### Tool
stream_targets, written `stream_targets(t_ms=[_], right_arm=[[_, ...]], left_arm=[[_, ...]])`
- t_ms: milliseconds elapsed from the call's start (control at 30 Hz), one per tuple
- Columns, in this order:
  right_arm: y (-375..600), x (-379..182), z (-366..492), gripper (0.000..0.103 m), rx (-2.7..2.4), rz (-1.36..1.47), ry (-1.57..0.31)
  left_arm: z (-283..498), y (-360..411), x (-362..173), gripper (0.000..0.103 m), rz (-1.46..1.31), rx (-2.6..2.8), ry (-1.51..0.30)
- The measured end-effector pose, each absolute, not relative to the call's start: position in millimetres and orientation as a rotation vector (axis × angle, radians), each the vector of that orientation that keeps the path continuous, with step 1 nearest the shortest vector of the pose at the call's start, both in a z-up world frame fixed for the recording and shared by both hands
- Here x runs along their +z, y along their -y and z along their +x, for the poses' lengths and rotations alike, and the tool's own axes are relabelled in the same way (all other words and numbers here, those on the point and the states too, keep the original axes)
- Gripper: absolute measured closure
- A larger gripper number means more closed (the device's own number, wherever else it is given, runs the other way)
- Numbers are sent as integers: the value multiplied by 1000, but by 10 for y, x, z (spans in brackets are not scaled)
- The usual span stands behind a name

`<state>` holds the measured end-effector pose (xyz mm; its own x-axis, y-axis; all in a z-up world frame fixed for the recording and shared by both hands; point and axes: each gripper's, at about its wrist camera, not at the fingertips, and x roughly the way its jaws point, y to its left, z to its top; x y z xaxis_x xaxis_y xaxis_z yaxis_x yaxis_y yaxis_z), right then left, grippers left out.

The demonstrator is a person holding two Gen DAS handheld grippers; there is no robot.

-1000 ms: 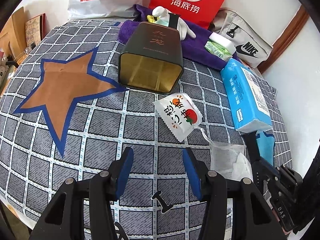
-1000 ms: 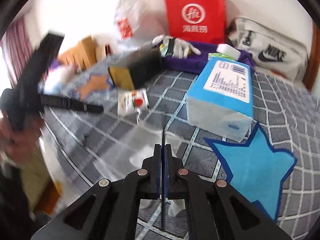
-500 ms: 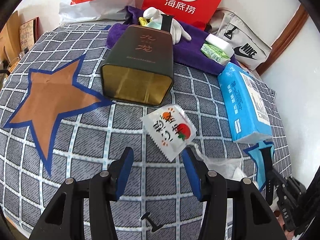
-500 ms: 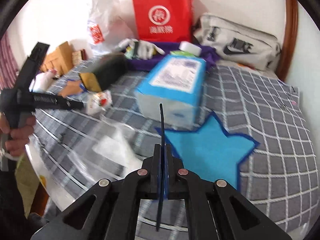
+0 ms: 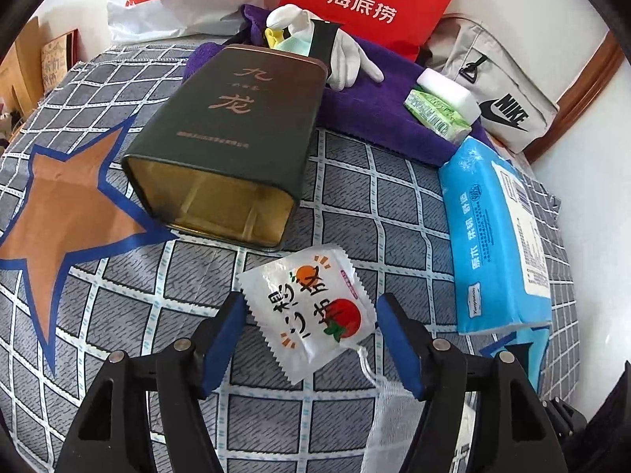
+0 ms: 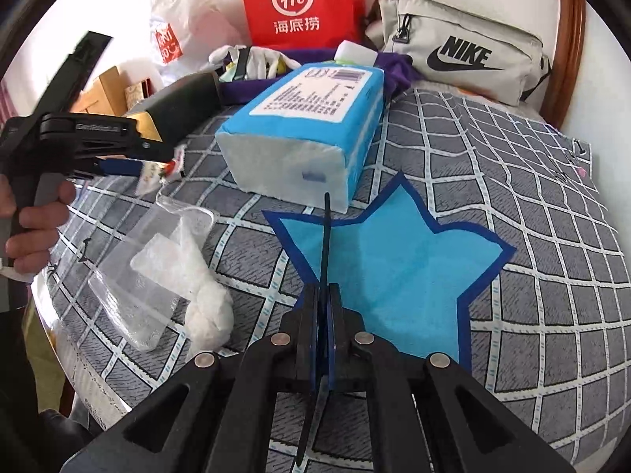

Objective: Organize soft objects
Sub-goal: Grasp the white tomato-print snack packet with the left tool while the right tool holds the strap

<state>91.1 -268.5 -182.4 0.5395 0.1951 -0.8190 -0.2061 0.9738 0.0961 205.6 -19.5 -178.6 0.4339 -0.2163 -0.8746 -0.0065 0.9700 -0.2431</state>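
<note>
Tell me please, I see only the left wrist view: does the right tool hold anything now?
Observer: Yes. The right tool is shut on a thin dark strip, seen edge-on. I cannot tell what it is.
Operator: Where does that strip point?
Observer: It points across the light blue star on the cover, toward the blue tissue pack.
Operator: What lies left of that star?
Observer: A clear bag lies flat there, with a white wad touching it.
</note>
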Motion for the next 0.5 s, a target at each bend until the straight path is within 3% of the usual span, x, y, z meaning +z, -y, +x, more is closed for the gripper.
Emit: stream_targets(t_ms=[233, 333, 400, 500], right_arm=[[2702, -1841, 941, 98, 271, -9, -961], [2728, -1841, 951, 98, 280, 6, -962], [2737, -1836, 953, 98, 282, 12, -964], [2765, -1828, 979, 99, 271, 56, -977]], left_arm=[[2119, 520, -1842, 31, -18, -50, -1100], [2113, 546, -1839, 41, 32, -37, -1080], [2098, 523, -1820, 53, 35, -46, -1073], [2066, 455, -1800, 58, 12, -75, -1068]])
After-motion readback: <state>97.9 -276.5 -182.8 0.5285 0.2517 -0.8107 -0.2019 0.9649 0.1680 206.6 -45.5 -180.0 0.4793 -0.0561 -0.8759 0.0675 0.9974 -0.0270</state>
